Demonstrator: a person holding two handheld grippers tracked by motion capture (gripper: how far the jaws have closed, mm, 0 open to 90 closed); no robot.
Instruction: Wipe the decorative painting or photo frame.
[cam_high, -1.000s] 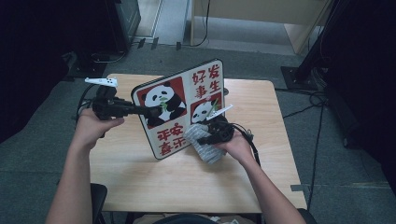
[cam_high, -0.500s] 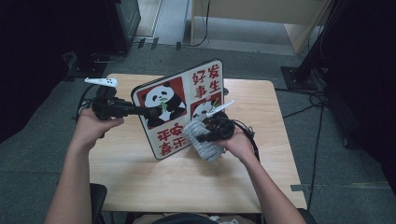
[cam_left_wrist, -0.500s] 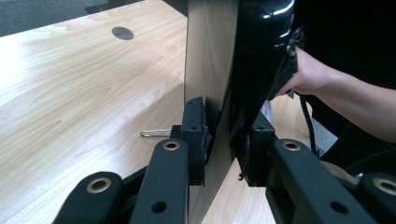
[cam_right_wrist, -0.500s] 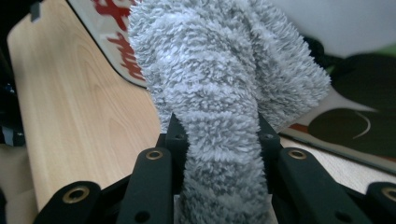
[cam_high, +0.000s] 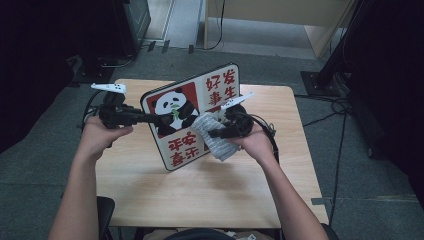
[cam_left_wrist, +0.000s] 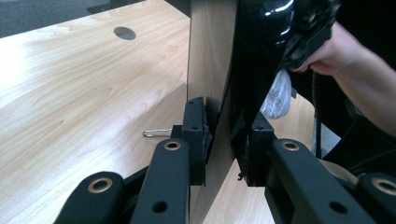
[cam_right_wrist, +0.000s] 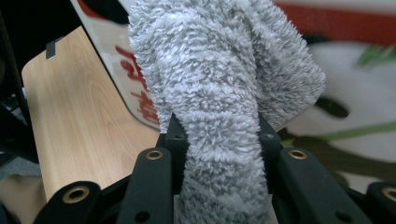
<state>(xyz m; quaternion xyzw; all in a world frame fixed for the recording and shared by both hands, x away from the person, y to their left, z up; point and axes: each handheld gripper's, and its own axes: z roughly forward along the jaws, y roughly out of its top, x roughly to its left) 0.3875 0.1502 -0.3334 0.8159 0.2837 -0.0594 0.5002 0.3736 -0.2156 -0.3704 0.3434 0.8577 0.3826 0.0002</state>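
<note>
A board (cam_high: 192, 115) printed with a panda and red characters stands tilted on edge on the wooden table (cam_high: 200, 195). My left gripper (cam_high: 159, 119) is shut on its left edge; in the left gripper view the pads (cam_left_wrist: 196, 133) clamp the board (cam_left_wrist: 212, 56) from both sides. My right gripper (cam_high: 212, 134) is shut on a grey striped fluffy cloth (cam_high: 215, 142) and holds it against the printed face. In the right gripper view the cloth (cam_right_wrist: 219, 93) bulges out between the jaws of the gripper (cam_right_wrist: 219, 135), with the board (cam_right_wrist: 355, 107) right behind it.
Cables (cam_high: 270, 132) lie on the table by the right hand. A round hole (cam_left_wrist: 124, 32) and a small metal pin (cam_left_wrist: 156, 133) mark the tabletop behind the board. A black stand base (cam_high: 320, 80) sits on the floor at the right.
The right gripper has carried the cloth upward along the board's face. The left gripper and the board have stayed put.
</note>
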